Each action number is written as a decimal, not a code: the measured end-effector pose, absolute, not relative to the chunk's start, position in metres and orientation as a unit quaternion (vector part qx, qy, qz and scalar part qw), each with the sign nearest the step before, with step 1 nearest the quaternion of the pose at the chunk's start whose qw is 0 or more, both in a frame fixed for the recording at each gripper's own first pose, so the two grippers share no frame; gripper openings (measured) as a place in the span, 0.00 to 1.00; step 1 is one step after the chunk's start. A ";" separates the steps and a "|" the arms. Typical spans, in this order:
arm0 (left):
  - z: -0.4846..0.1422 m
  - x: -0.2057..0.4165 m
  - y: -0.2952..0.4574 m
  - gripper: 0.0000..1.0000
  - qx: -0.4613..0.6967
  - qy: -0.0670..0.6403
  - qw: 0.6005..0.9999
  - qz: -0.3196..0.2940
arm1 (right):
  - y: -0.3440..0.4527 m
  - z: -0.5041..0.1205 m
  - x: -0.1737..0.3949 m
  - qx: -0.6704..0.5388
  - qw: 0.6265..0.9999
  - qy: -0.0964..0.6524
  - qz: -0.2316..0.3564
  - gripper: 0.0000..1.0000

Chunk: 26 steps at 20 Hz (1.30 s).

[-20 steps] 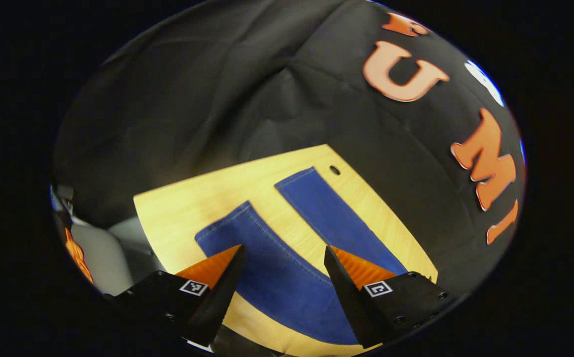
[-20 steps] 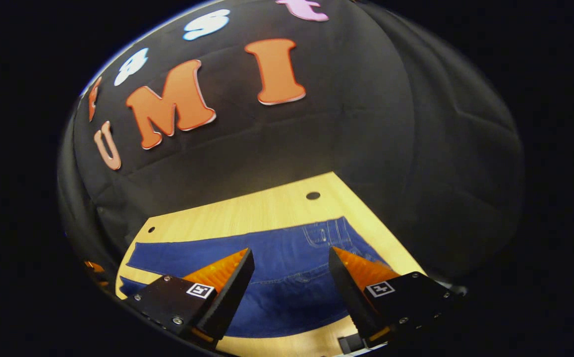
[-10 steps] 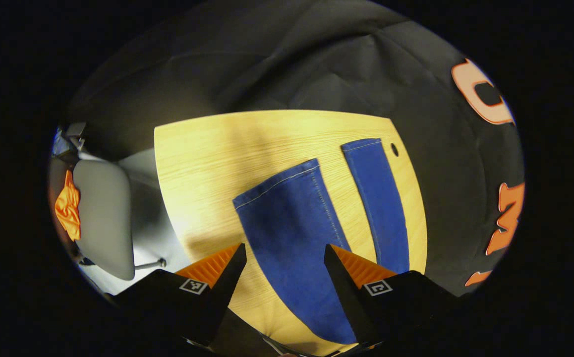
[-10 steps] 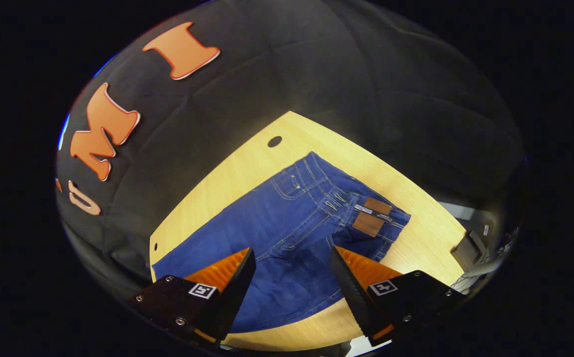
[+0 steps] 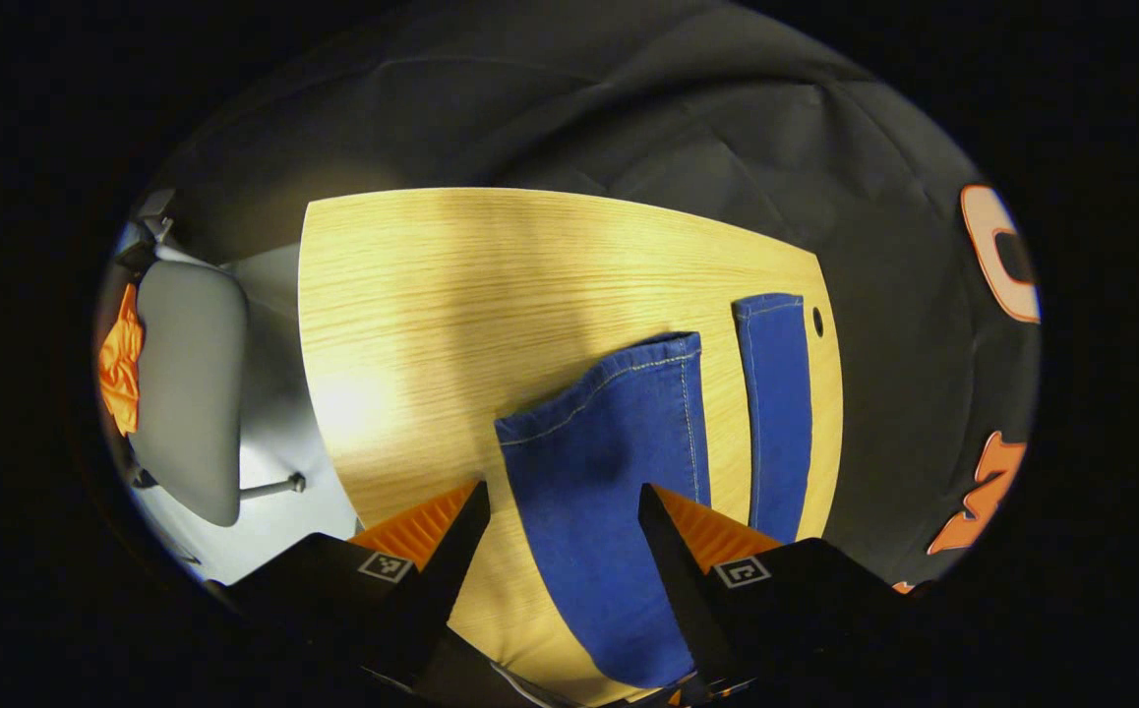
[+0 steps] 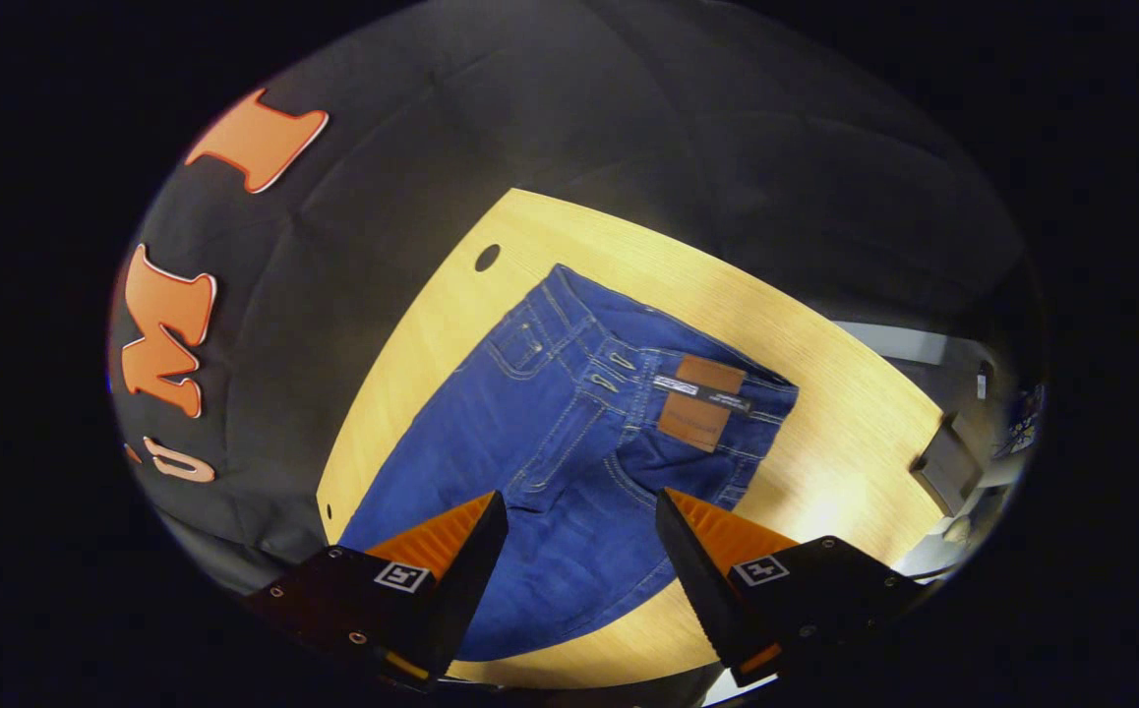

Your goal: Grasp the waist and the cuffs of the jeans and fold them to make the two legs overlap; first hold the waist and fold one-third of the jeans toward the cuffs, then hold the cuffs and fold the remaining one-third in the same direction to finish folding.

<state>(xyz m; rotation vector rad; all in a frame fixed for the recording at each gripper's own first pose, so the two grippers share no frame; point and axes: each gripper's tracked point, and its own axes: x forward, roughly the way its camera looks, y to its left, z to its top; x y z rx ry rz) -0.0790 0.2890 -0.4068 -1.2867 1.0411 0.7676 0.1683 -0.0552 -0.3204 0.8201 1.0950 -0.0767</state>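
- Over the last second both cameras have swung from the booth wall down toward the desk (image 5: 412, 295), so the jeans (image 6: 550, 462) now sit squarely ahead of each pair of tongs.
- The left tongs (image 5: 562, 511) have come round to face the cuffs: the near leg (image 5: 609, 462) runs between the spread fingers, its cuff slightly rumpled; the far leg (image 5: 776, 413) lies flat beside it near the desk's far edge, by a small hole (image 5: 817, 322).
- The right tongs (image 6: 579, 521), also spread and pinching nothing, now look along the seat toward the waist (image 6: 668, 344) and its leather patch (image 6: 702, 401).
- The legs lie apart, not overlapped; no fold has begun. I judge this the approach to the first grasp.
- A grey chair (image 5: 186, 383) stands off the desk's left edge.
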 end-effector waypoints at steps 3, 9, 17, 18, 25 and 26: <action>-0.413 -0.068 0.283 0.89 -0.557 0.453 0.623 0.311 | -0.058 -0.322 0.170 0.416 0.757 0.503 -0.028 0.96; -0.417 -0.075 0.287 0.51 -0.586 0.427 0.617 0.306 | -0.087 -0.336 0.151 0.490 0.714 0.497 -0.055 0.95; -0.419 -0.065 0.284 0.53 -0.559 0.455 0.625 0.300 | -0.105 -0.379 0.150 0.493 0.706 0.502 -0.086 0.95; -0.418 -0.062 0.284 0.53 -0.554 0.459 0.628 0.297 | -0.101 -0.381 0.155 0.510 0.700 0.492 -0.087 0.95; -0.428 -0.046 0.282 0.51 -0.543 0.445 0.654 0.282 | -0.095 -0.391 0.172 0.543 0.697 0.462 -0.078 0.71; -0.432 -0.047 0.279 0.28 -0.550 0.435 0.651 0.290 | -0.094 -0.392 0.174 0.568 0.684 0.450 -0.086 0.62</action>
